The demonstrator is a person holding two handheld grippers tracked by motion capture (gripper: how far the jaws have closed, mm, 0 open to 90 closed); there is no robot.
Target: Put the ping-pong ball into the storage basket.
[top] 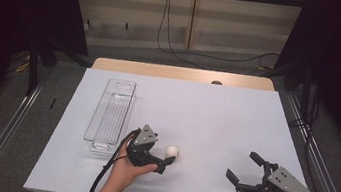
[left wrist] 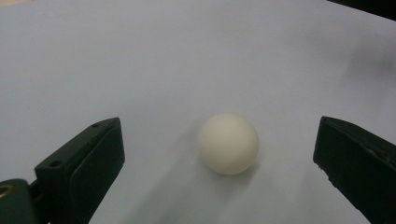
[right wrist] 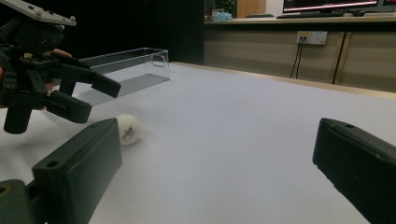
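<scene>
White ball (right wrist: 127, 129) has small dark print on its side, too tiny to read; no other txt legible.

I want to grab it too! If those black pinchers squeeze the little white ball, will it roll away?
Probably, if nudged off-centre: the white ball is round and sits free on the smooth table. It looks like a table-tennis ball, so likely very light. The left gripper stands open around it, so closing evenly on both sides should trap it.
</scene>
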